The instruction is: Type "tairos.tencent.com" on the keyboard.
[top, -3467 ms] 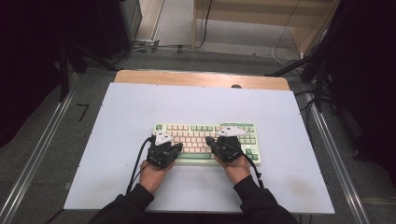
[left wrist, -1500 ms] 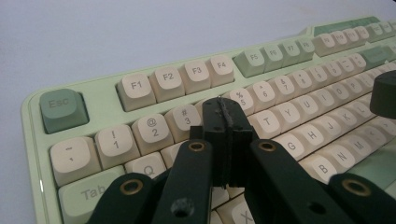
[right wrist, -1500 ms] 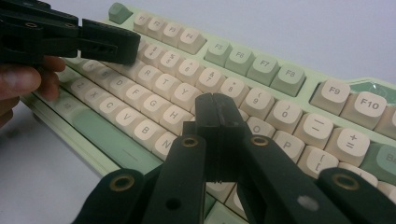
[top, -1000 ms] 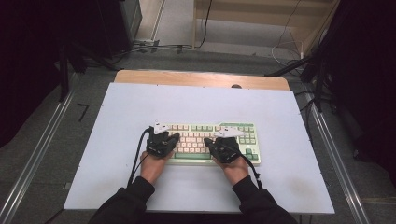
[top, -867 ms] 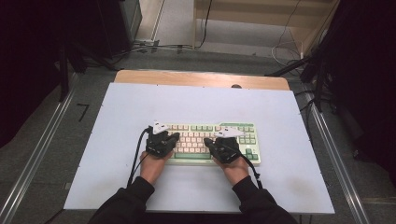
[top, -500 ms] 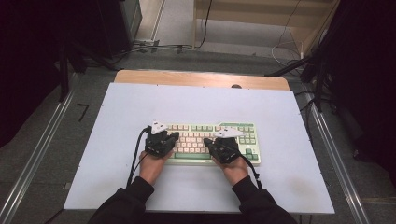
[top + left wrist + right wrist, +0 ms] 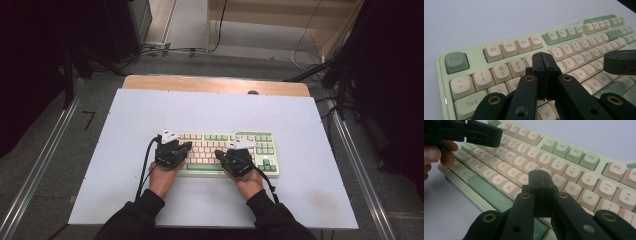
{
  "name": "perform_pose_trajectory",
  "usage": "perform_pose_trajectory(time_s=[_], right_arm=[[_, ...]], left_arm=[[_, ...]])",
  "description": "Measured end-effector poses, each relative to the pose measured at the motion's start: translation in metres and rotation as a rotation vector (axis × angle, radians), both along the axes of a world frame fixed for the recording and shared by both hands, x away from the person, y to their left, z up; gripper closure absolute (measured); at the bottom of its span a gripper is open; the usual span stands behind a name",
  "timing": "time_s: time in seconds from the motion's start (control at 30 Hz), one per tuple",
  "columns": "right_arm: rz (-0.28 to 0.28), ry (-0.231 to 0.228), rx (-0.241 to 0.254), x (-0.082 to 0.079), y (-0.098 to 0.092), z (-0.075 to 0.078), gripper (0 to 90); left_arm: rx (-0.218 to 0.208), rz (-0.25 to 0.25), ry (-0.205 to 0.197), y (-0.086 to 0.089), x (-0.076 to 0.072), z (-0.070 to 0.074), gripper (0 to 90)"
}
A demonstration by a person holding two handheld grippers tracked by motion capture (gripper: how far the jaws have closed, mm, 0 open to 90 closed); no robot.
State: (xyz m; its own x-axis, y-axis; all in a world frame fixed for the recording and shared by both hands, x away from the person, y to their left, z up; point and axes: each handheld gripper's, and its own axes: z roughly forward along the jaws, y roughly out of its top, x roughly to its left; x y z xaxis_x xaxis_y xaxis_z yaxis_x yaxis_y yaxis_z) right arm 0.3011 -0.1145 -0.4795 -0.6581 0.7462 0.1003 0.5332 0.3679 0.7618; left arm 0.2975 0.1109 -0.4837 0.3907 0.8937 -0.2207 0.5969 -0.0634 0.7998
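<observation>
Keyboard [image 7: 227, 152] lies under both closed grippers.

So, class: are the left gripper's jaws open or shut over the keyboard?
Shut. The left gripper shows its two black jaws pressed together, nothing between them, above the keyboard.

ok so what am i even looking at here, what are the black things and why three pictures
A person sits at a white table with a hand-held gripper in each hand: two black jaws worked by hand. The left hand-held gripper and the right hand-held gripper are over a green and cream keyboard. The high view looks down from above. The other two come from cameras riding on each gripper, looking along its jaws at the keys. Both pairs of jaws are shut, with nothing held; they seem poised to press keys.
</observation>
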Motion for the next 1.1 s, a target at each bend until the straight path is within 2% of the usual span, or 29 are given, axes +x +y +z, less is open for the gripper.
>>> perform_pose_trajectory(time_s=[0.27, 0.77, 0.87, 0.97, 1.1], right_arm=[[0.027, 0.007, -0.016, -0.004, 0.009, -0.006, 87.5], [0.047, 0.012, -0.039, -0.005, 0.014, -0.012, 87.6], [0.047, 0.011, -0.035, -0.005, 0.014, -0.012, 87.5], [0.042, 0.000, -0.013, -0.006, 0.012, -0.006, 87.5], [0.030, -0.004, -0.007, -0.004, 0.007, -0.003, 87.5]], left_arm=[[-0.002, 0.002, -0.002, 0.001, 0.000, 0.000, 90.0], [0.002, -0.001, 0.000, 0.001, 0.000, 0.000, 90.0], [0.003, -0.003, -0.002, 0.001, 0.000, 0.001, 90.0], [0.000, 0.001, -0.001, 0.001, 0.000, 0.001, 90.0], [-0.001, -0.004, -0.002, 0.000, 0.000, 0.000, 90.0]])
